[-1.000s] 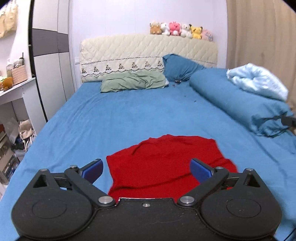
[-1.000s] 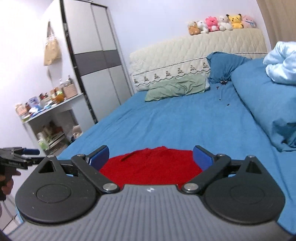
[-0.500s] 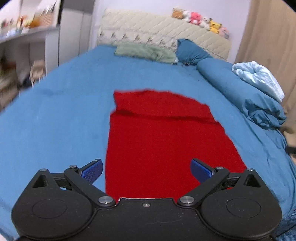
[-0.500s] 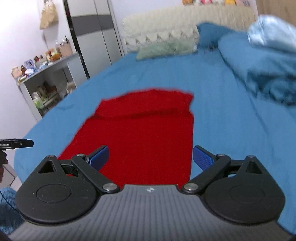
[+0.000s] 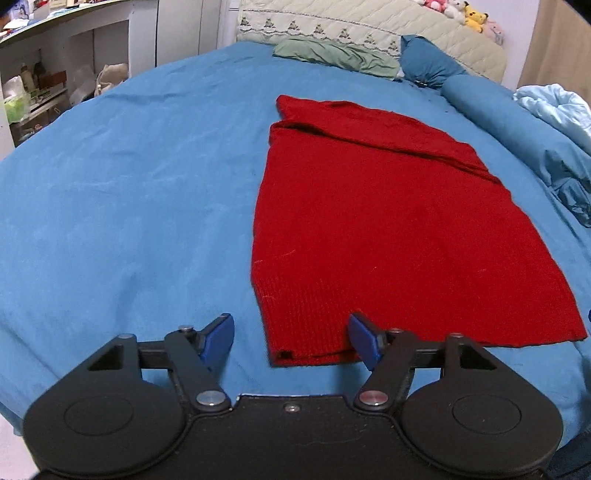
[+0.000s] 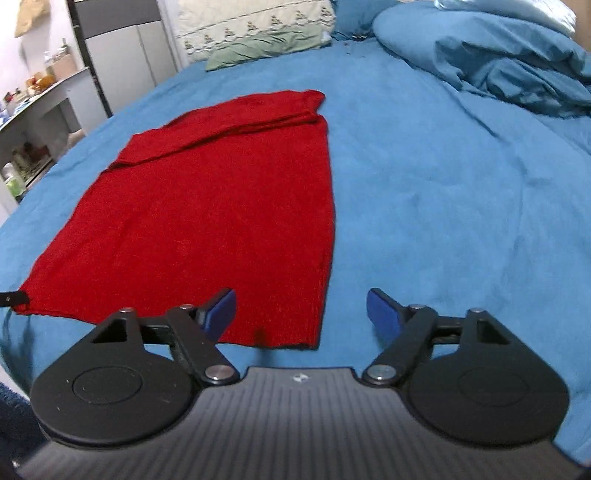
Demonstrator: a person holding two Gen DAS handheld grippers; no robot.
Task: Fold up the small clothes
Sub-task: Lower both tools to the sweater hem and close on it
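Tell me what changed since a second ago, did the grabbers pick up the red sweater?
Not yet. Both grippers came down close to the red sweater, the left gripper and right gripper each at a near corner, jaws closing but gripping nothing. The sweater stayed flat on the blue bed.

The near hem of the red sweater goes behind the left tool, so that bit is hidden. The right tool covers part of the hem too. The soft toys on the headboard are cut off at the top edge. The shelf things are too small and blurry to name
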